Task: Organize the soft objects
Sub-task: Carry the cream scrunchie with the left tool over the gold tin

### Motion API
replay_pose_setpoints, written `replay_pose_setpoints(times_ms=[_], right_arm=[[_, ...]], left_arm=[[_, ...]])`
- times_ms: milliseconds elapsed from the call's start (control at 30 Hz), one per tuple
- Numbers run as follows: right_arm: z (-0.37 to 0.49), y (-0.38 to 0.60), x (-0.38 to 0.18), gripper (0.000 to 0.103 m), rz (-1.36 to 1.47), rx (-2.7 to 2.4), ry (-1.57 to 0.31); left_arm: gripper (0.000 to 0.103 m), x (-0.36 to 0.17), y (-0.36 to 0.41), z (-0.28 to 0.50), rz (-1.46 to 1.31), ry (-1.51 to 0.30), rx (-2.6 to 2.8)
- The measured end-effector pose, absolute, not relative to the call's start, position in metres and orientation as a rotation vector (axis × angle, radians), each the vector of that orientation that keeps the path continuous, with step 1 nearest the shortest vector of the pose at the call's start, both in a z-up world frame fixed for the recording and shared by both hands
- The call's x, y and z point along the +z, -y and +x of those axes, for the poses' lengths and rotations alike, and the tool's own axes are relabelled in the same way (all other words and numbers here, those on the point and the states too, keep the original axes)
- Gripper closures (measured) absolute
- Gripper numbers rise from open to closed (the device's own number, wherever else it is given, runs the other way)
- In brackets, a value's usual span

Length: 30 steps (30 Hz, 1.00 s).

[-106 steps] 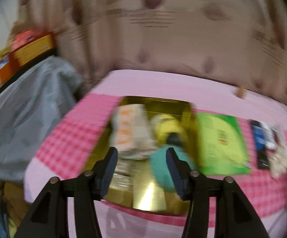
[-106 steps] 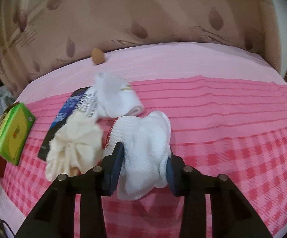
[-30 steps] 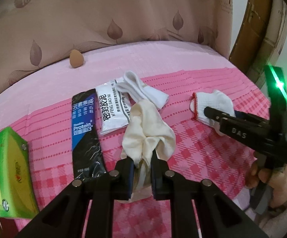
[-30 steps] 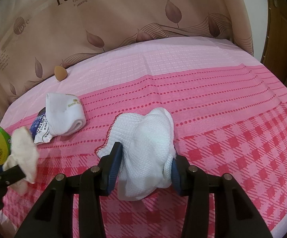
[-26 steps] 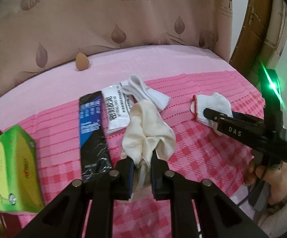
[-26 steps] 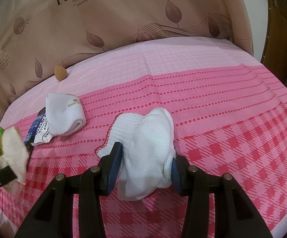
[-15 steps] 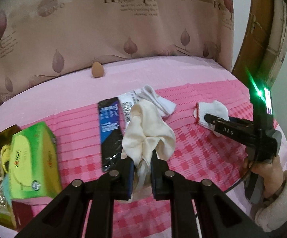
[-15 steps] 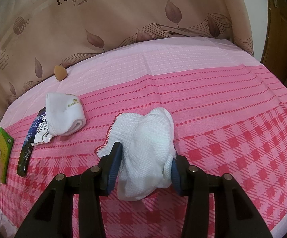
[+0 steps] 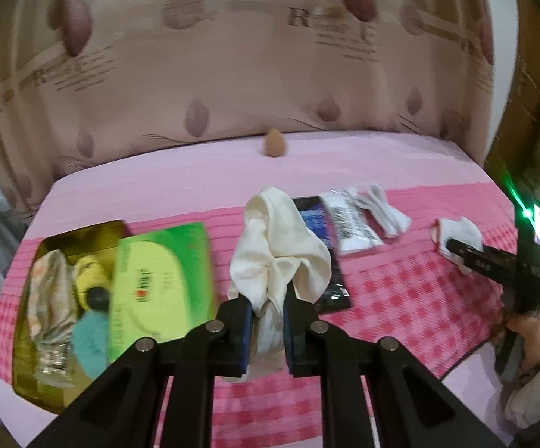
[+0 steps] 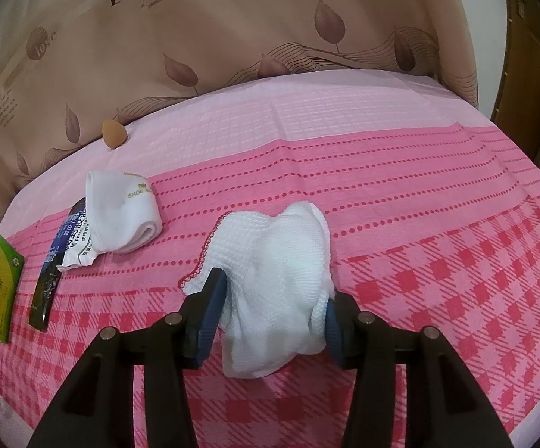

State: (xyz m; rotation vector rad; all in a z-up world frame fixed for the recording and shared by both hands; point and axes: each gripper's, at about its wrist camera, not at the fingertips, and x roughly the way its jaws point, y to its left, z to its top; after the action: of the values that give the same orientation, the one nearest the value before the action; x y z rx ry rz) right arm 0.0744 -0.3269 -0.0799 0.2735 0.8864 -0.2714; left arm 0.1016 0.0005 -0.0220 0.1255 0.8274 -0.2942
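My left gripper (image 9: 266, 310) is shut on a cream cloth (image 9: 277, 246) and holds it up above the pink checked bedspread. Below and to its left stands an open gold tin (image 9: 83, 227) with several soft items inside. My right gripper (image 10: 270, 306) rests low on the bedspread with a white knitted cloth (image 10: 277, 254) between its blue pads. Its jaws are opening slightly, and both pads still touch the cloth. A folded white sock (image 10: 120, 212) lies farther left. In the left wrist view the knitted cloth (image 9: 460, 227) shows at the far right.
A green box (image 9: 158, 276) leans on the tin's right side. A black packet (image 10: 46, 283) and a white sachet (image 10: 75, 250) lie beside the sock. A tan sponge (image 10: 113, 134) sits by the curtain. A person's hand (image 9: 527, 332) holds the right gripper.
The left gripper rose and swung left with the cream cloth, bringing the tin and green box into its view. The right gripper stayed put on the knitted cloth.
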Motion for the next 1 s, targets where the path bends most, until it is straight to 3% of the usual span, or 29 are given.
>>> replay_pose_setpoints(times_ms=[467, 1000], right_arm=[[0.075, 0.325, -0.080, 0.056, 0.261, -0.273, -0.891], [0.077, 0.322, -0.079, 0.055, 0.232, -0.280, -0.901]], left_arm=[[0.090, -0.016, -0.106, 0.123, 0.071, -0.814, -0.078], [0.090, -0.045, -0.199, 0.119, 0.002, -0.874, 0.068]])
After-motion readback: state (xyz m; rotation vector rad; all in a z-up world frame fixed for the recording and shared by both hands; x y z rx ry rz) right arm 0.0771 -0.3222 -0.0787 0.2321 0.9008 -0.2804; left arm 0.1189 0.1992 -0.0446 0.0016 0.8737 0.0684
